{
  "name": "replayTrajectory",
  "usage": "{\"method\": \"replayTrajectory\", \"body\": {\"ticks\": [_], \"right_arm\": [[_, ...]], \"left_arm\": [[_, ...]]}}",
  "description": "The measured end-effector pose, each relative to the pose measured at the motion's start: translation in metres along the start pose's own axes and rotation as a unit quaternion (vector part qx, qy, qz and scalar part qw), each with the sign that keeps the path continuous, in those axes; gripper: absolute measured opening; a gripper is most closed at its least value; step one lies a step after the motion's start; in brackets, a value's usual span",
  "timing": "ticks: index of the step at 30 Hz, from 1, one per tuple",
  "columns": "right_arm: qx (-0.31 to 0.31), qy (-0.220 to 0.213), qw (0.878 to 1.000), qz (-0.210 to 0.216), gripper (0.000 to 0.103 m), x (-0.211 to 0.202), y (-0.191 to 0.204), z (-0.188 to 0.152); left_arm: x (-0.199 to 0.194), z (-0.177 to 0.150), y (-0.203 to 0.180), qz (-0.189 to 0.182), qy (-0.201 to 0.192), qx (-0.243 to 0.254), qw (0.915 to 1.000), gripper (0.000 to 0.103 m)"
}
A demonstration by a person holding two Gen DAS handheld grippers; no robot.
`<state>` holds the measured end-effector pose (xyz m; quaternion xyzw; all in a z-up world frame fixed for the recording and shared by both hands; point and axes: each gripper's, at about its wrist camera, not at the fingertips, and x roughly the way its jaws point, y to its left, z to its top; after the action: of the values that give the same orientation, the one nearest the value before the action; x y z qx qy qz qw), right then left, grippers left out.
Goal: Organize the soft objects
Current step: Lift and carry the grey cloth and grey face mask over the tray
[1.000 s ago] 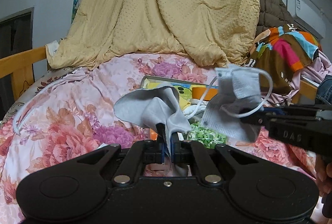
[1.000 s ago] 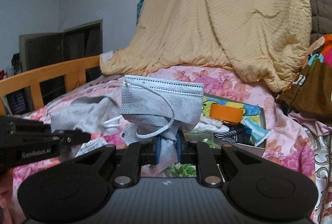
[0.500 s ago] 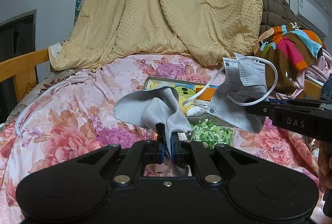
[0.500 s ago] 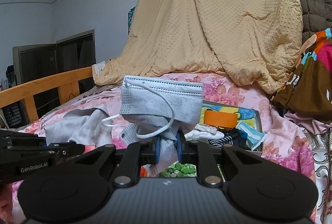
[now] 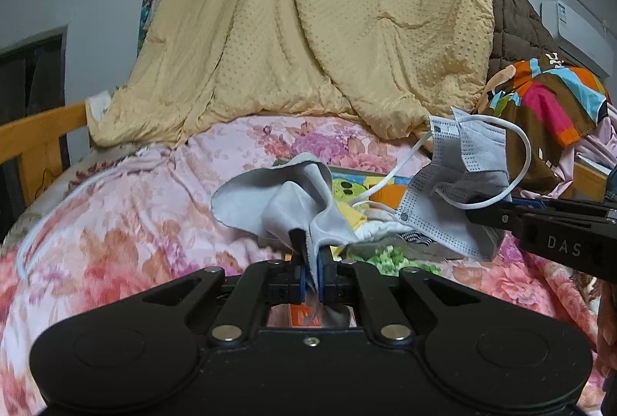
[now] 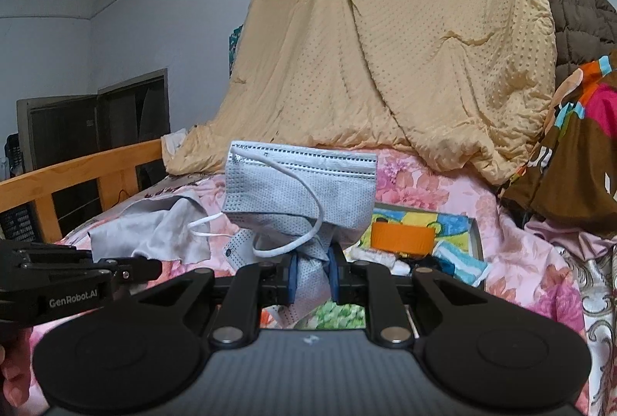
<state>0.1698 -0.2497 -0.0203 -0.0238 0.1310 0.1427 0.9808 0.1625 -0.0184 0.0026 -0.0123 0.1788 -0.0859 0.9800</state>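
Right tongs (image 6: 311, 279) clamped on bunched lower part of a grey face mask (image 6: 300, 190), held up above the bed (image 6: 520, 261); white ear loop (image 6: 304, 219) hanging in front. At left edge, left tongs (image 6: 154, 267) pinching a grey cloth (image 6: 154, 227), close beside the mask. Behind, an open box (image 6: 476, 234) on the floral cover, with an orange roll (image 6: 401, 236) inside. Further back, a yellow quilt (image 6: 385, 61) draped high.

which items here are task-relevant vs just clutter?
In play: grey cloth in left gripper; face mask in right gripper; open box.
Lying about: yellow quilt, floral bedspread, orange tape roll.
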Motion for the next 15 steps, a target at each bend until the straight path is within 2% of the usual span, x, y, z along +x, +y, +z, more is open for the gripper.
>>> {"method": "replayTrajectory", "body": {"ticks": [4,9,15], "right_arm": [[0.010,-0.008,1.000,-0.001,0.018,0.017,-0.009,-0.002],[0.018,0.005,1.000,-0.011,0.018,0.045,-0.022,-0.009],[0.047,0.010,0.999,-0.018,0.018,0.080,-0.041,-0.007]], "left_arm": [[0.017,0.006,0.003,-0.002,0.002,-0.004,1.0000,0.005],[0.043,0.010,0.005,0.000,0.009,-0.005,0.9999,0.005],[0.090,0.029,0.009,-0.006,0.022,-0.027,0.9994,0.005]]}}
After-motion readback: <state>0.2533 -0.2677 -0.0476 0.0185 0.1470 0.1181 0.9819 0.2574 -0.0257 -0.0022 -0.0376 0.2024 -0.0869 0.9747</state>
